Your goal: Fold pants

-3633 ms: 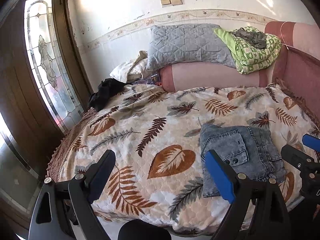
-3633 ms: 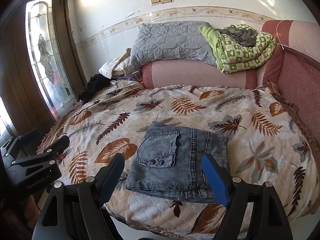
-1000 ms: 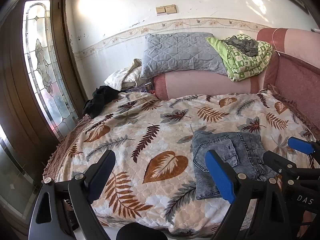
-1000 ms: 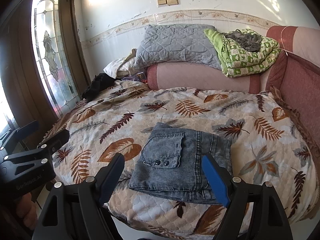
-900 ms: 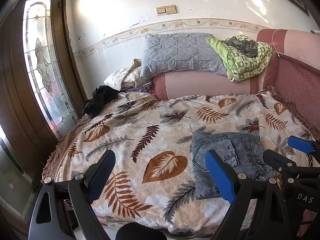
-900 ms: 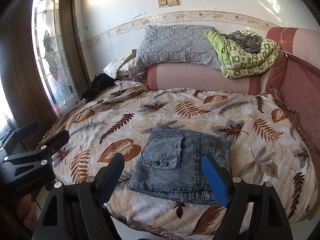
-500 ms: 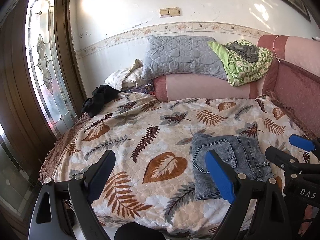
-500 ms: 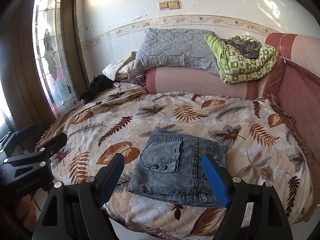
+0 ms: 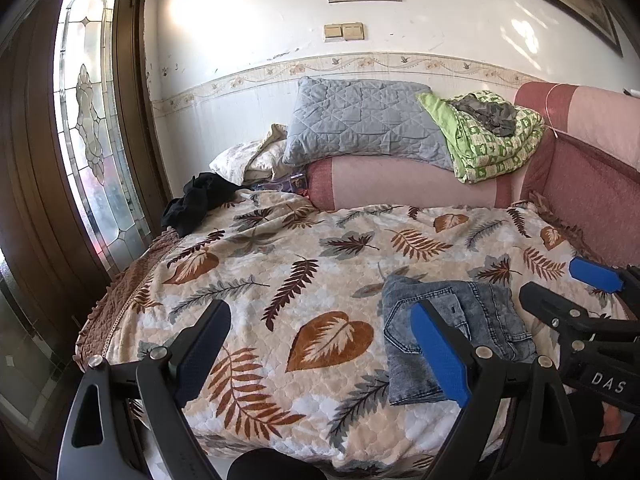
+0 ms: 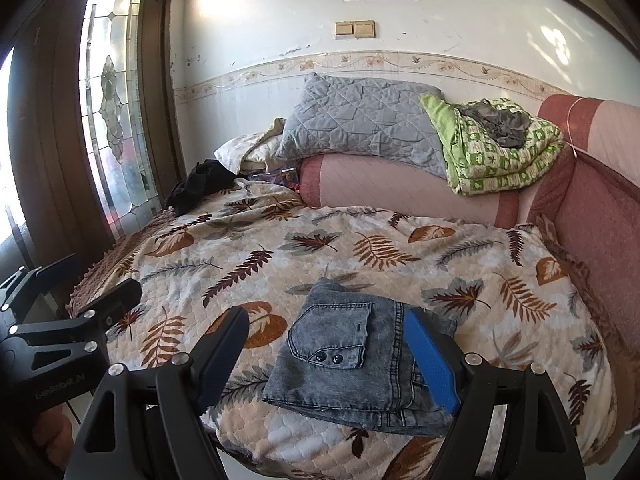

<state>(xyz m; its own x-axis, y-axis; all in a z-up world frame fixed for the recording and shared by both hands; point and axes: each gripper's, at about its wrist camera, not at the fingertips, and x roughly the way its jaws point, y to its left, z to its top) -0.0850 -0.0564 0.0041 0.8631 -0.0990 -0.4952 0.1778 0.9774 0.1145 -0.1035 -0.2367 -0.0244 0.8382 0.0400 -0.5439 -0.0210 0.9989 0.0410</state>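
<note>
Pants [image 10: 352, 364]: folded denim bundle on the bedspread [image 10: 460, 264], just ahead of my right gripper [image 10: 326, 354]. Both grippers, left gripper [image 9: 320, 350] included, gape empty. Thick, soft, fairly heavy; I'd pinch the stacked near edge.

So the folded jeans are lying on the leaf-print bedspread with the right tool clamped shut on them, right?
Not quite. The folded jeans do lie on the leaf-print bedspread, but the right tool is open and holds nothing, hanging short of them. The right wrist view shows it.
</note>
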